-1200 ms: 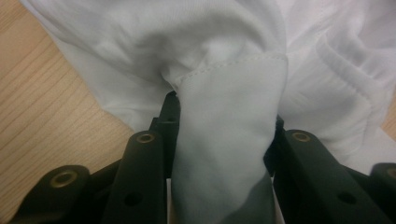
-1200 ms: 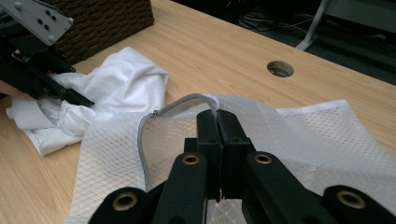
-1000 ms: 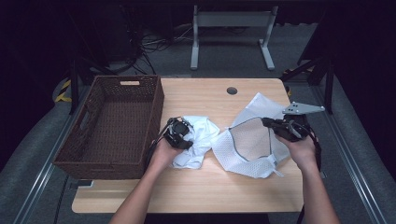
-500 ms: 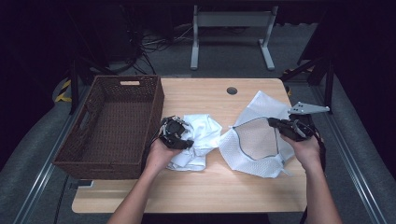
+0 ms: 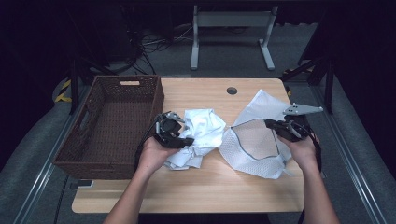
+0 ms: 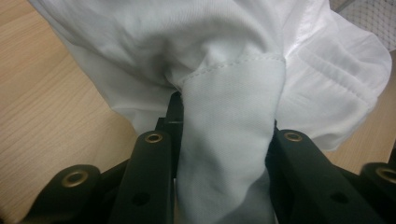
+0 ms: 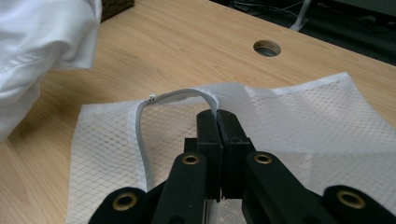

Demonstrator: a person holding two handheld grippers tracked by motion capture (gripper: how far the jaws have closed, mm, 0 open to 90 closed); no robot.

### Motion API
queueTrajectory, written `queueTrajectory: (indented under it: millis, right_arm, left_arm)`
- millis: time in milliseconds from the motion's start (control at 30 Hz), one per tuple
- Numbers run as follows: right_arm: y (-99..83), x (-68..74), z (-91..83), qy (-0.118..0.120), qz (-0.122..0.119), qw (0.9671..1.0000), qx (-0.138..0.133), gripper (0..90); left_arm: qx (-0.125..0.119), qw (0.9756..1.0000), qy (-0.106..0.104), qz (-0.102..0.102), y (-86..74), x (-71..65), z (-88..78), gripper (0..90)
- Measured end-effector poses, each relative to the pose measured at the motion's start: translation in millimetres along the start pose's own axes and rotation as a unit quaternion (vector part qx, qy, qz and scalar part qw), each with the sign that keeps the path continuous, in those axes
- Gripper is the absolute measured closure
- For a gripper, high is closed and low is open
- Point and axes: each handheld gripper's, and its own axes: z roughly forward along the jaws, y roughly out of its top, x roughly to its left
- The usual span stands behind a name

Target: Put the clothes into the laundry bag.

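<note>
Left gripper [image 5: 180, 133] jaws clamp the crumpled white cloth garment [image 5: 201, 135]; right gripper [image 5: 280, 127] jaws pinch the white mesh laundry bag's [image 5: 254, 149] rim, which could slip free, closing its mouth.

bare tabletop [image 5: 205, 186] lies open below both grippers, toward the person. between the left gripper [image 5: 173, 133] and the right gripper [image 5: 280, 128] the way is blocked by the crumpled white cloth [image 5: 201, 133] and the mesh bag [image 5: 254, 144], which nearly touch. just left of the left gripper the wicker basket [image 5: 112, 123] walls off that side. beyond both grippers, the far strip of table around the cable hole [image 5: 232, 90] is free.
</note>
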Motion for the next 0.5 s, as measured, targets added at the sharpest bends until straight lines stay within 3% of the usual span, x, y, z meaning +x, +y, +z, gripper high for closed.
queueTrajectory:
  millis: [500]
  right_arm:
    - [5.5,17.4,14.1,0.014,-0.014,0.9998,0.002,88.9]
  left_arm:
    - [0.000,0.9981,-0.052,0.034,4.0,-19.8,3.1,69.9]
